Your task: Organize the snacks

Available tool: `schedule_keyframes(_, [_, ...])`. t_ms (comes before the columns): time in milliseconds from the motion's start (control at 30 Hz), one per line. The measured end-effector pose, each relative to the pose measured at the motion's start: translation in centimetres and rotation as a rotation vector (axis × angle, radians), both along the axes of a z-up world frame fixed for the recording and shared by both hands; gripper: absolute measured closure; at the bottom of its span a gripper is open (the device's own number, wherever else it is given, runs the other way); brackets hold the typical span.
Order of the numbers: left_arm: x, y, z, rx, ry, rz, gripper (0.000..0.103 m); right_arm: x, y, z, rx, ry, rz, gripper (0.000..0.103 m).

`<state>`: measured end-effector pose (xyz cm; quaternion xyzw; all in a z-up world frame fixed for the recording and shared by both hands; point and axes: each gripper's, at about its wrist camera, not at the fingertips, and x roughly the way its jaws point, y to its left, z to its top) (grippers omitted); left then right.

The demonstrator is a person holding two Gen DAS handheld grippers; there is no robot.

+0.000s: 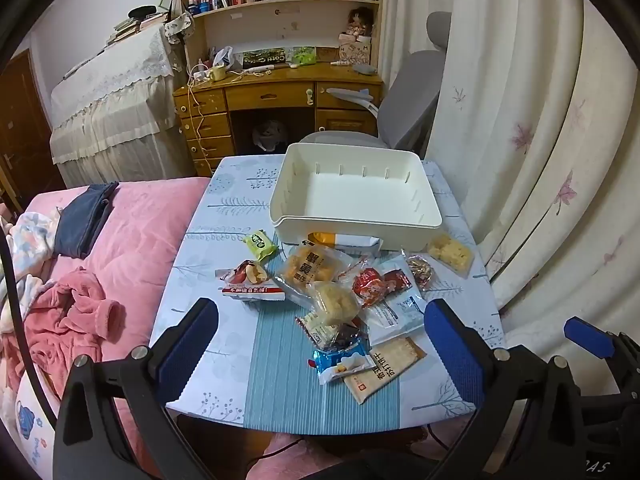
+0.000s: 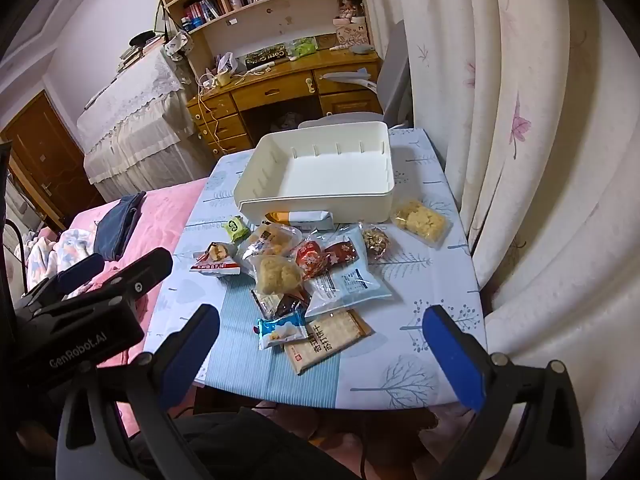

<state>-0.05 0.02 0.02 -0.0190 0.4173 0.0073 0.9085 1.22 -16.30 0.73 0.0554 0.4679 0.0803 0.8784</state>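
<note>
Crinkly plastic wrappers make up nearly everything waiting on the small table with the blue-and-white leaf-print cloth (image 1: 224, 216), a loose heap of snack packets lying just in front of the empty cream-white plastic bin with slotted walls (image 1: 356, 222) at the far end. Both claws hang above the near edge, tilted down at the pile: the left claw (image 1: 320, 340) stands wide apart with nothing between its blue pads, and the right claw (image 2: 320, 344) is likewise spread wide and empty. Closest to them lie the small blue foil packet (image 2: 280, 332) and the flat tan cracker packet with dark lettering (image 2: 328, 340), which overlap at their edges. I'd judge both light and slippery; the cracker one looks stiff but brittle inside, so a pinch across its short edge would suit better than a squeeze over the middle. The clear bag holding a pale crumbly pastry (image 1: 334, 300) and the clear bag of yellow cakes with printed characters (image 1: 312, 266) look soft and crushable, best taken by the sealed seam. The large white-and-pale-blue pouch (image 2: 348, 280) is floppy and partly buried under the red wrappers (image 2: 316, 258), so it may drag its neighbours. Set apart, and easier to take alone, are the small green packet (image 1: 260, 245), the red-and-white packet showing nuts (image 1: 250, 278) and the clear bag of yellow chunks (image 1: 450, 255) by the bin's right corner. A white and orange packet (image 1: 348, 241) touches the bin's front wall.
</note>
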Motion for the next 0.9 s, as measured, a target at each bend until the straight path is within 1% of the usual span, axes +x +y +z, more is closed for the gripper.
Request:
schedule_keyframes(167, [-0.4,0.5,0.2,-0.012,-0.003,-0.002,0.001,0.1,0.1,0.0,-0.006,0.004,0.001,0.001])
schedule_keyframes(200, [0.2,-0.1,-0.1,0.009,0.012,-0.001,0.001,0.1,0.1,0.0,-0.006,0.004,0.001,0.001])
schedule_keyframes(300, [0.3,-0.1,-0.2,-0.003,0.013,-0.005,0.001,0.1,0.1,0.0,-0.004,0.005,0.001,0.001])
schedule_keyframes(567, [0.3,-0.1,-0.3,-0.005,0.019,-0.005,0.001,0.1,0.1,0.0,-0.005,0.008,0.001,0.001])
schedule_keyframes(800, [0.5,0.0,-1.6,-0.011,0.026,-0.008,0.001,0.0,0.1,0.1,-0.004,0.011,0.002,0.001])
schedule_keyframes(900, [0.3,0.1,-1.6,-0.014,0.028,-0.007,0.001,0.0,0.1,0.0,-0.004,0.011,0.001,0.001])
